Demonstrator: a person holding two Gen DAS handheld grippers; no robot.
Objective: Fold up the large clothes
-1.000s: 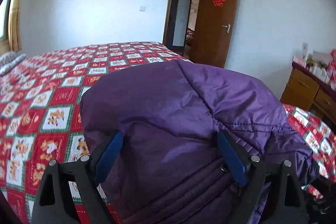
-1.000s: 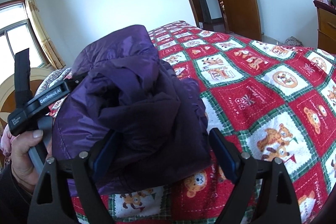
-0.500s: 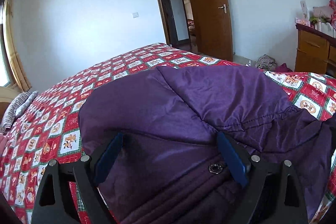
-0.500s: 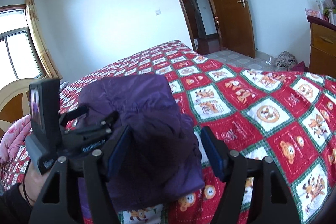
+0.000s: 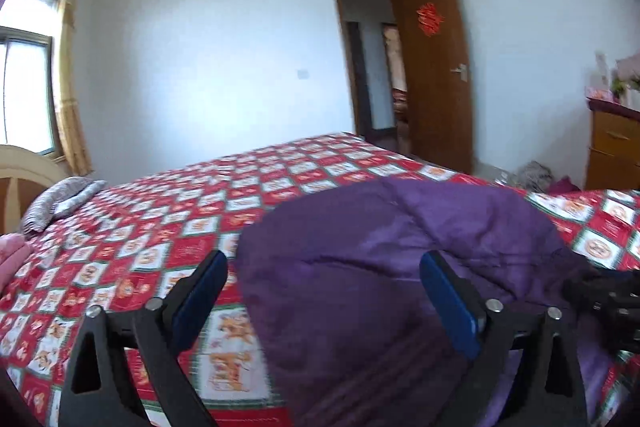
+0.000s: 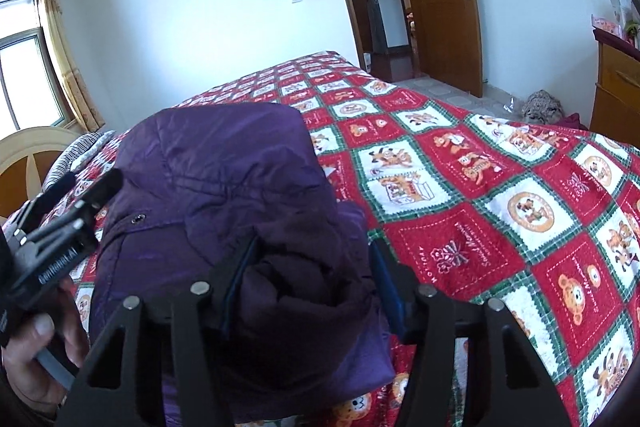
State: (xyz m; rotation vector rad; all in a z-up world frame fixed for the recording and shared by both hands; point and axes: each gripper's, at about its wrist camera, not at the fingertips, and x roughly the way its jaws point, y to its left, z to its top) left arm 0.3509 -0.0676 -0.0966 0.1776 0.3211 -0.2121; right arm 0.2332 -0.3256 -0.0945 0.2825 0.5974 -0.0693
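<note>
Slippage looks the main risk. The puffy purple quilted jacket (image 6: 224, 195) lies bunched near the bed's near edge, on the red, white and green checked bedspread (image 6: 500, 195). The right gripper (image 6: 310, 287) has its jaws closed partway on a thick wad of the jacket's fabric, so slick nylon could slide out when lifted, spoiling the fold. The left gripper (image 5: 322, 297) has its jaws wide apart, straddling the jacket's side without gripping it. If only one side rises, the bulk may sag or slip off the near edge.
</note>
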